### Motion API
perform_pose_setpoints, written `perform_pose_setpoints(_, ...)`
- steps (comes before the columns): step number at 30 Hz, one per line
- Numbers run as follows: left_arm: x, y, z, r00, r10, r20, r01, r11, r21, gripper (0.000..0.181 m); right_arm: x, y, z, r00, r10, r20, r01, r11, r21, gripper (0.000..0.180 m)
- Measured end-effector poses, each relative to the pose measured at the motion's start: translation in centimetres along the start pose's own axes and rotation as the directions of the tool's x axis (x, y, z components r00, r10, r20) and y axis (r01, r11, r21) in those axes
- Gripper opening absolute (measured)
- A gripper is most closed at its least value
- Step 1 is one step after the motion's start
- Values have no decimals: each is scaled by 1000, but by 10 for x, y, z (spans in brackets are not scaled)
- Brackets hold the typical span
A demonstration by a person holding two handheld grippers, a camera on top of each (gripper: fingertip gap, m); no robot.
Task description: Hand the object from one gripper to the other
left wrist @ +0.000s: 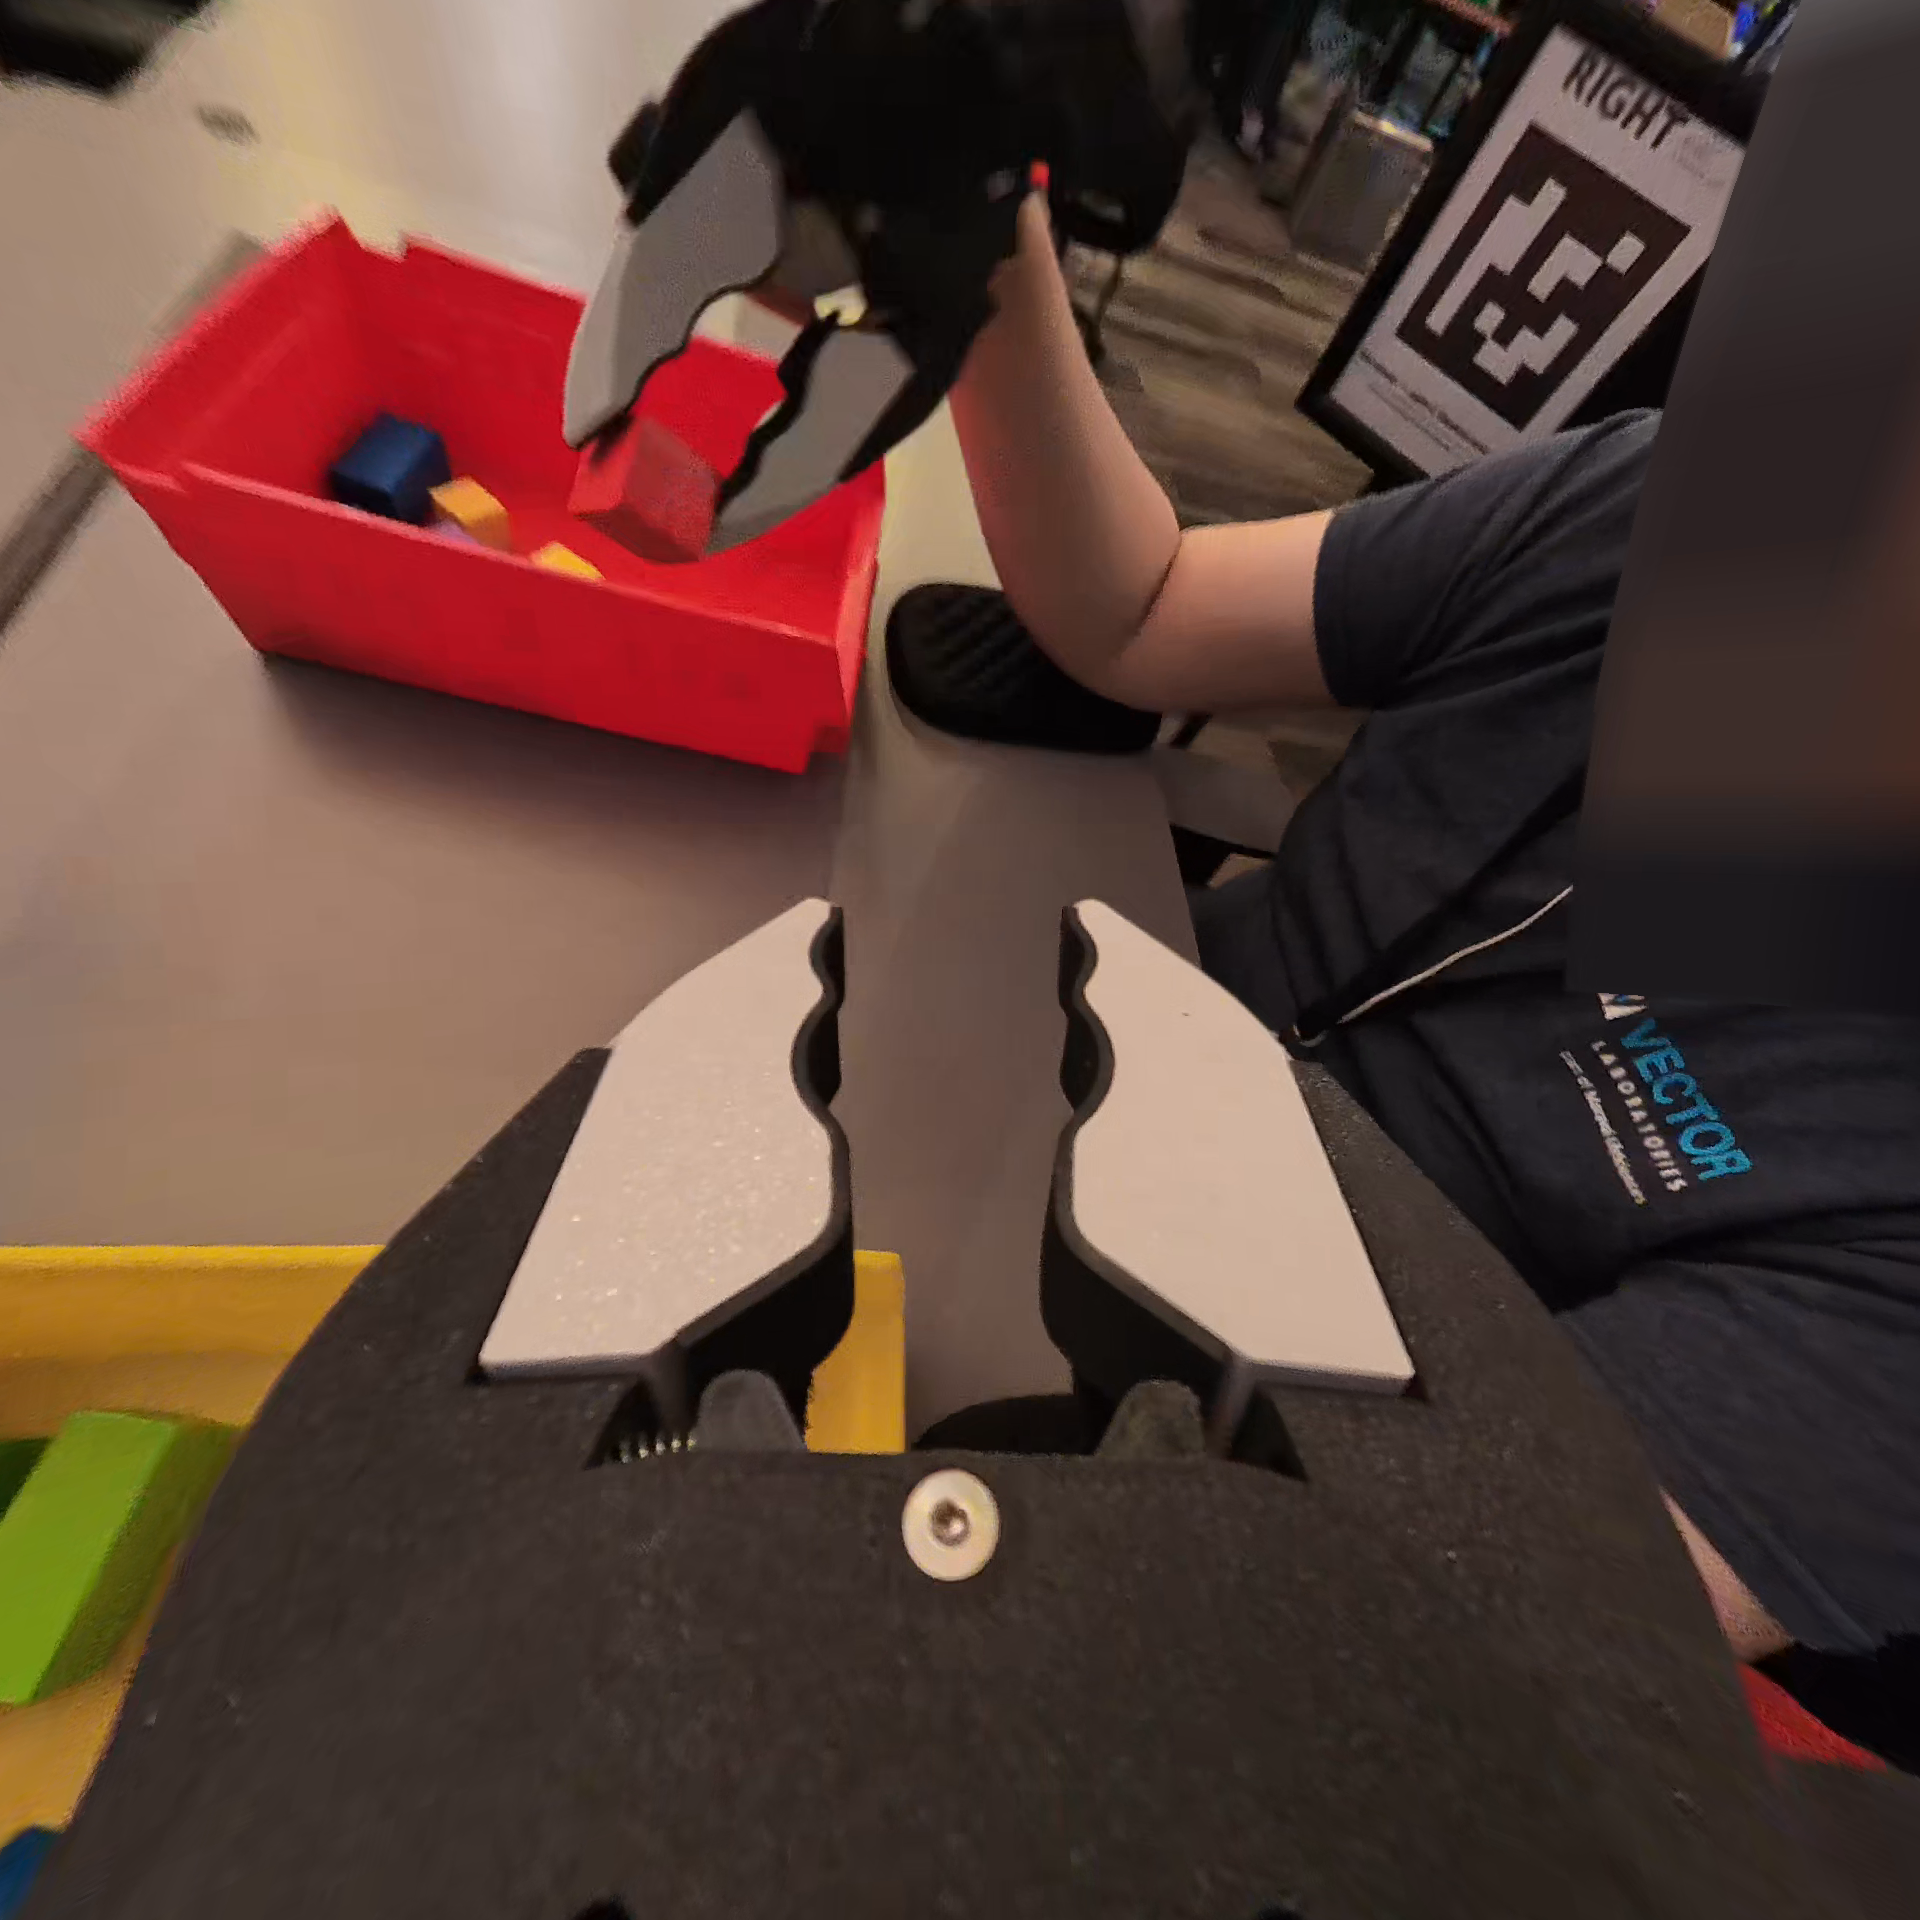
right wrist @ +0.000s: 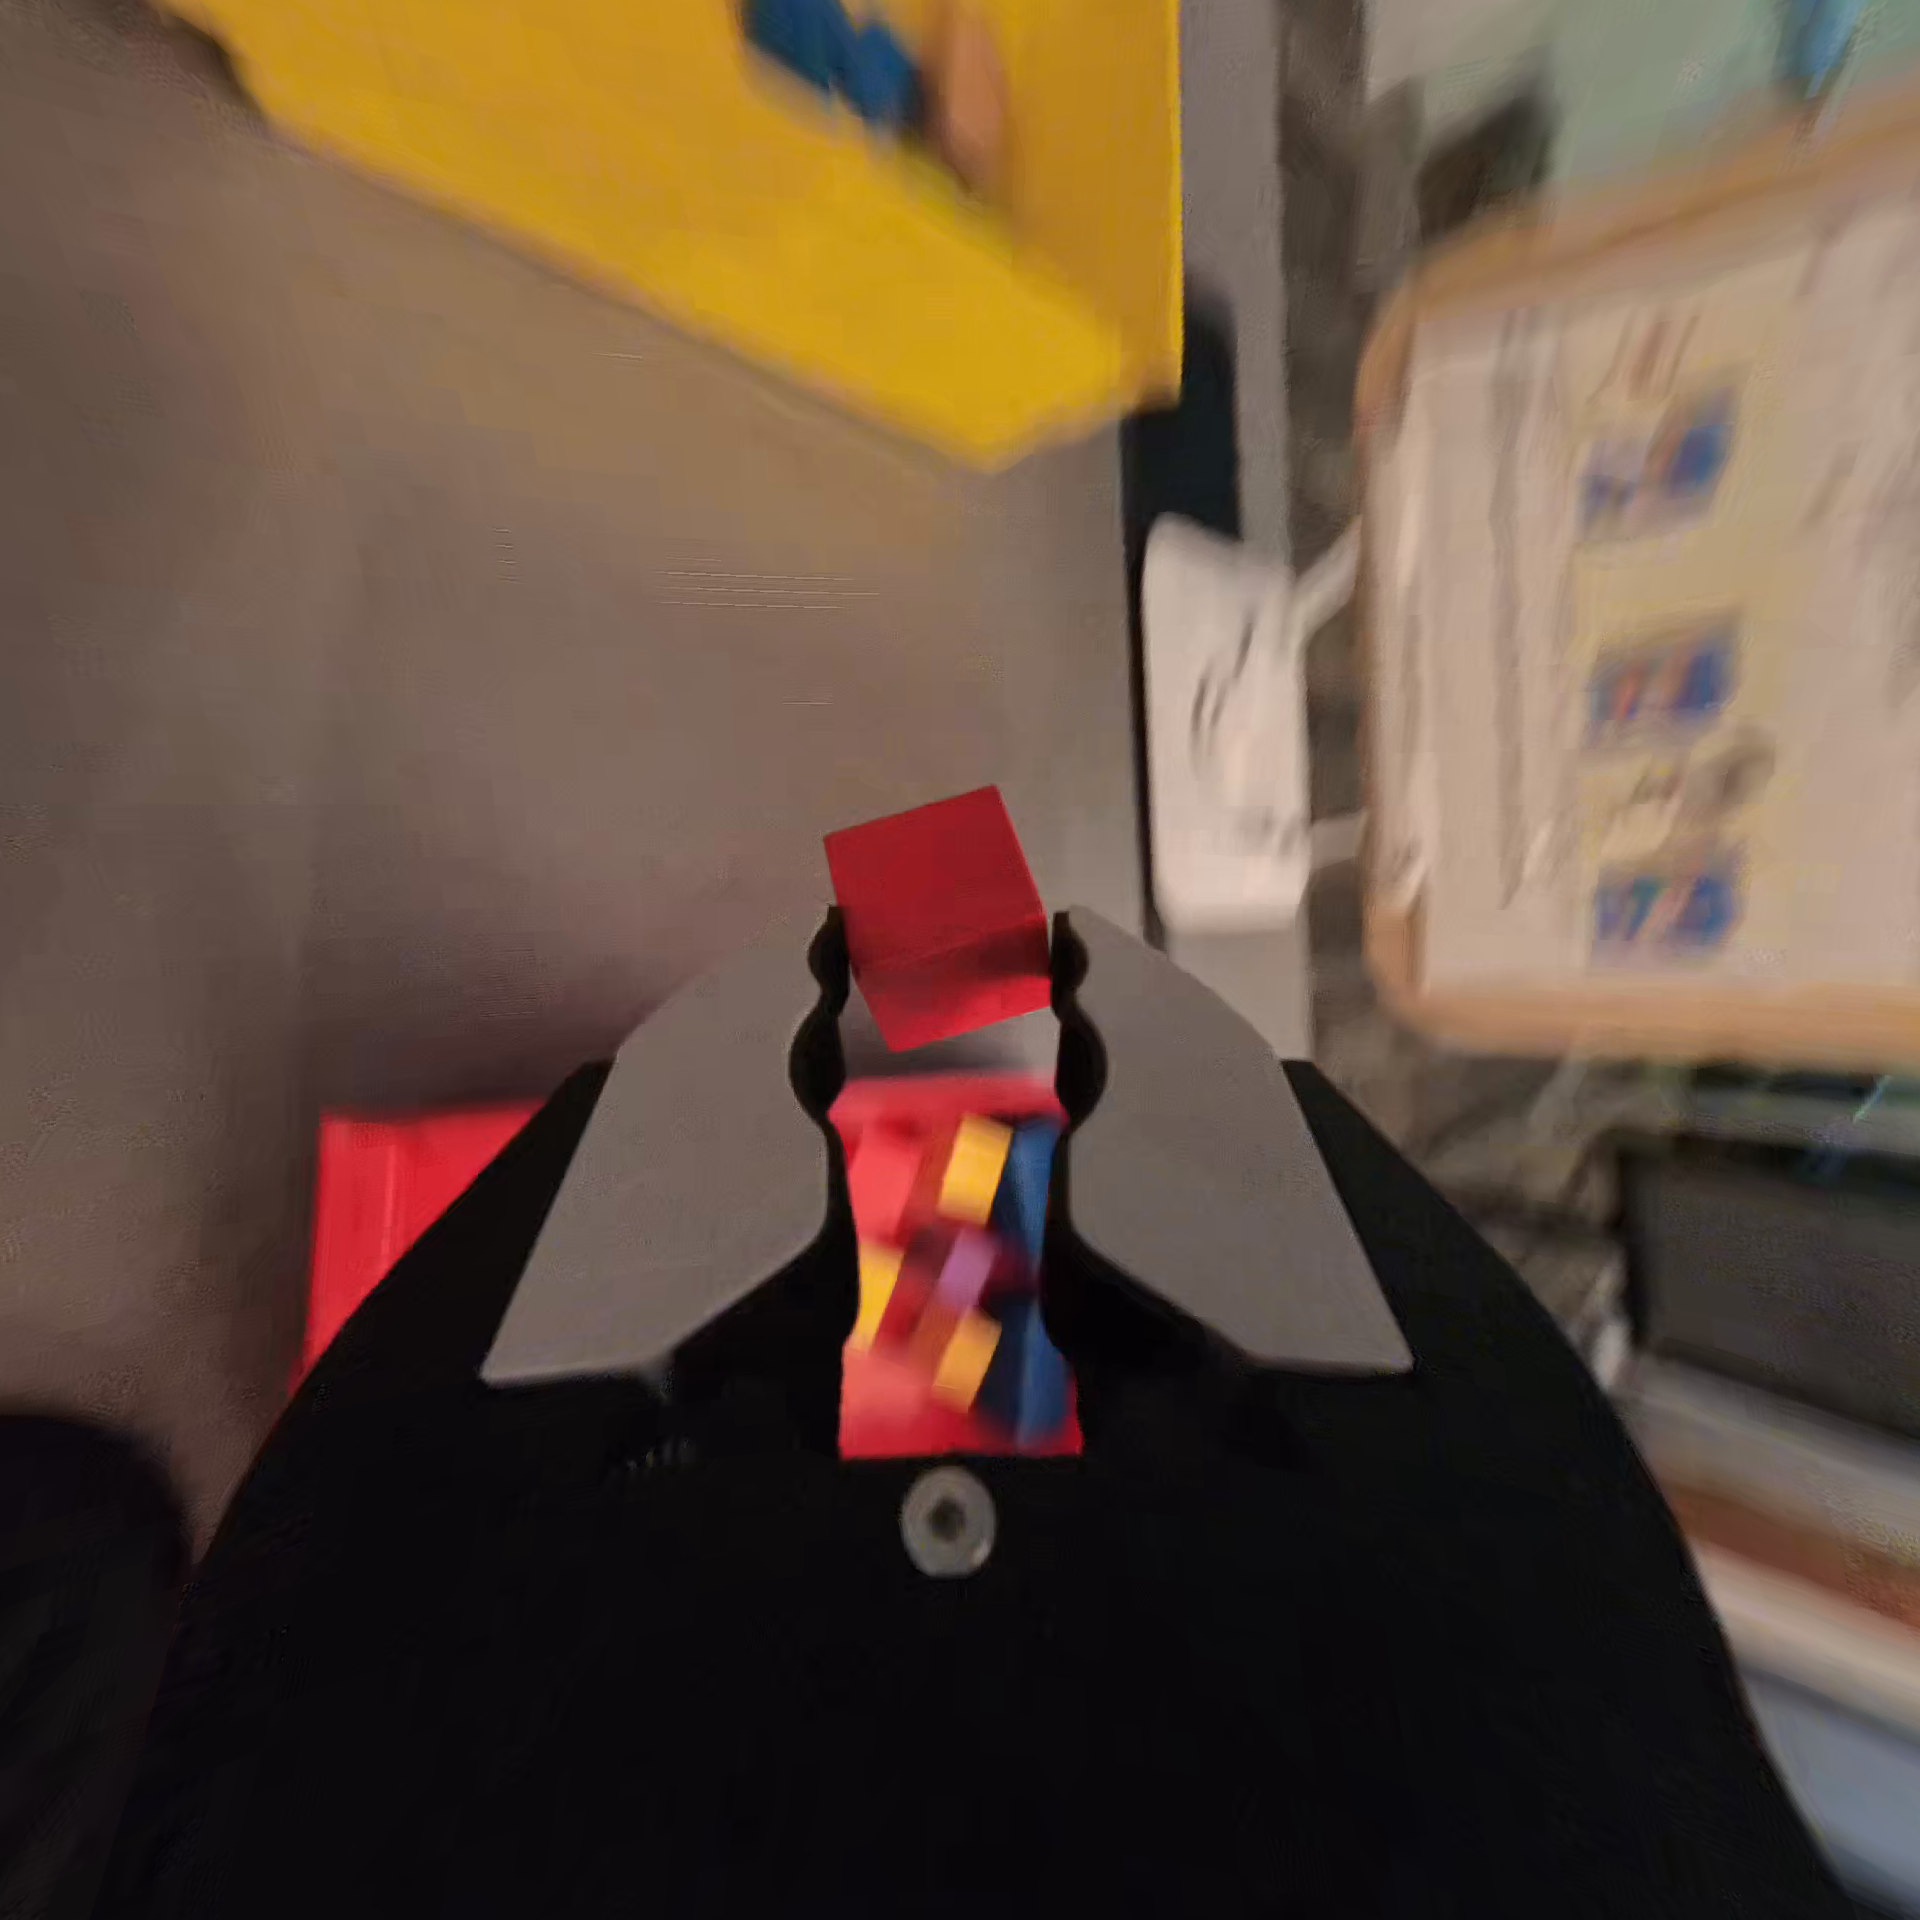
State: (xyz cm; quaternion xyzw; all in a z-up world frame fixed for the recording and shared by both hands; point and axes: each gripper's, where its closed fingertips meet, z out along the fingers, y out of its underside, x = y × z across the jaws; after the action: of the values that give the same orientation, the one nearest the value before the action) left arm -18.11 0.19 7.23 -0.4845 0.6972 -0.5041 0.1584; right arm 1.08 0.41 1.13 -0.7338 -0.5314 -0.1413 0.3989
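Observation:
My right gripper (right wrist: pixel 945 940) is shut on a red cube (right wrist: pixel 935 914), which sits tilted between its fingertips. In the left wrist view that gripper (left wrist: pixel 660 483) holds the red cube (left wrist: pixel 649 488) just above the red bin (left wrist: pixel 499 623). My left gripper (left wrist: pixel 951 925) is open and empty, held over the grey table near the yellow bin (left wrist: pixel 156 1320), well apart from the cube.
The red bin holds a blue block (left wrist: pixel 393 468) and orange blocks (left wrist: pixel 473 509). The yellow bin holds a green block (left wrist: pixel 83 1538); it also shows blurred in the right wrist view (right wrist: pixel 727 208). A person's arm (left wrist: pixel 1091 520) and dark shirt are at the right. A marker board (left wrist: pixel 1527 249) stands behind.

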Motion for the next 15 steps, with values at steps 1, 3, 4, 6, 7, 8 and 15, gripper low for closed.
perform_pose_setpoints(1, 3, -6, -6, 999, 32, 20, -33, 999, 35, 40, 4, 38, -1, 996, 88, 13, -86, 989, -117, 39)
perform_pose_setpoints(3, 15, -20, -18, 993, 111, 37, -115, 986, 119, 41, -4, 110, -5, 970, 240, 48, -209, 915, -345, 39)
perform_pose_setpoints(4, 25, -27, -23, 988, 152, 27, -154, 974, 165, 46, -14, 138, -7, 947, 312, 74, -252, 866, -432, 39)
perform_pose_setpoints(6, 47, -37, -31, 974, 227, -15, -216, 943, 255, 56, -32, 174, -6, 897, 424, 122, -302, 791, -532, 39)
perform_pose_setpoints(7, 55, -40, -34, 966, 260, -18, -244, 926, 287, 56, -39, 186, -4, 876, 463, 134, -317, 763, -564, 39)
perform_pose_setpoints(8, 59, -42, -35, 957, 289, 3, -275, 909, 312, 56, -42, 197, -2, 861, 491, 131, -328, 733, -596, 39)
perform_pose_setpoints(15, 66, -60, -42, 893, 408, 192, -450, 783, 429, 55, -49, 244, 15, 842, 535, 66, -309, 580, -754, 39)
